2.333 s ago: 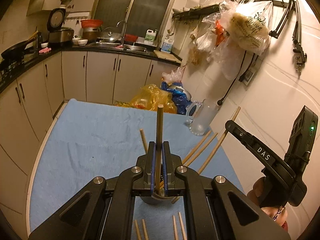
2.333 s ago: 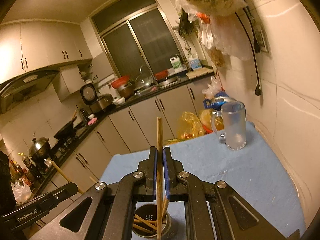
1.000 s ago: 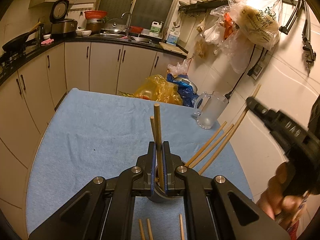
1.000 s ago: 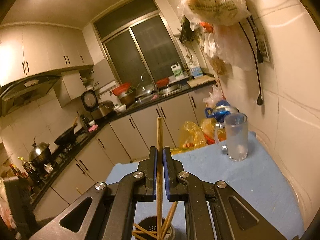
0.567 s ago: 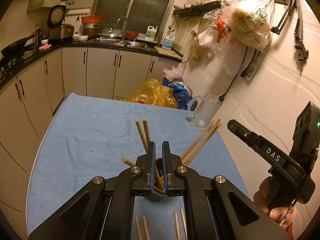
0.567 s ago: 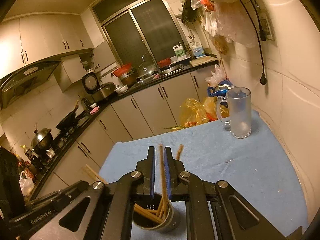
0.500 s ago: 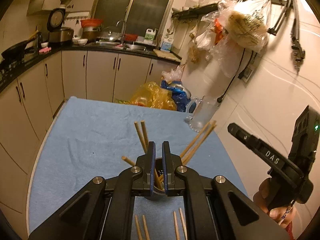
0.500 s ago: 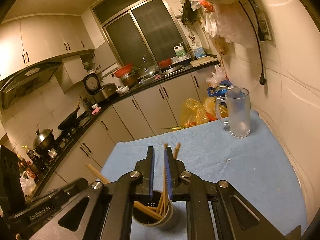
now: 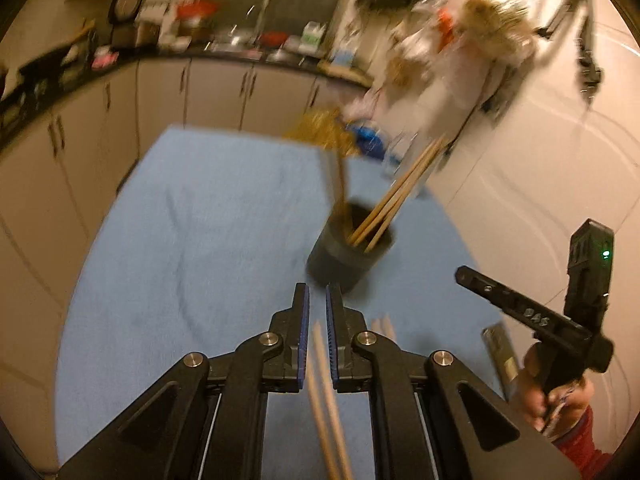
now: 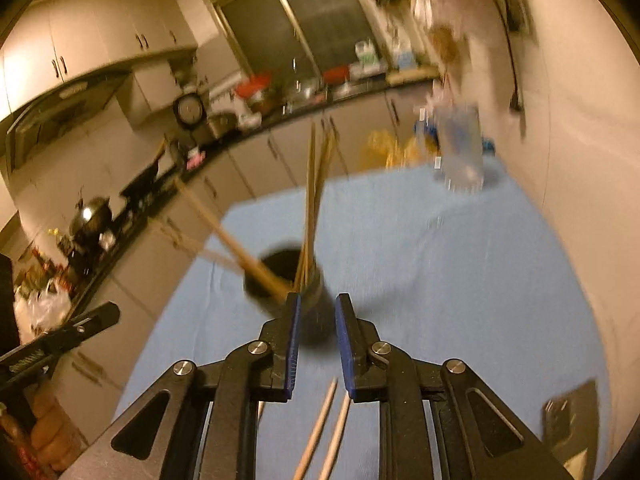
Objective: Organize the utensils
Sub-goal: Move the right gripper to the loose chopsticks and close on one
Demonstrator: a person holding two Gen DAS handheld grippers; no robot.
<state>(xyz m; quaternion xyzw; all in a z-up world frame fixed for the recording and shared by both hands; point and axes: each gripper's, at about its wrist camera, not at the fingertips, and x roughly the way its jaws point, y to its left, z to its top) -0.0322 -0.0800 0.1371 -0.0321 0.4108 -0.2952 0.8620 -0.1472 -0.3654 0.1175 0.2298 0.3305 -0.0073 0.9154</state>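
Chopsticks (image 9: 382, 206) stand bundled in the dark holder (image 9: 349, 254) on the blue cloth (image 9: 192, 232), ahead of both your grippers.

Your left gripper (image 9: 316, 300) and right gripper (image 10: 317, 308) are parted and empty; loose chopsticks (image 10: 326, 428) lie flat beneath the jaws, lengthwise along the fingers, pointing toward the holder. Bundled sticks lean outward, tips up.
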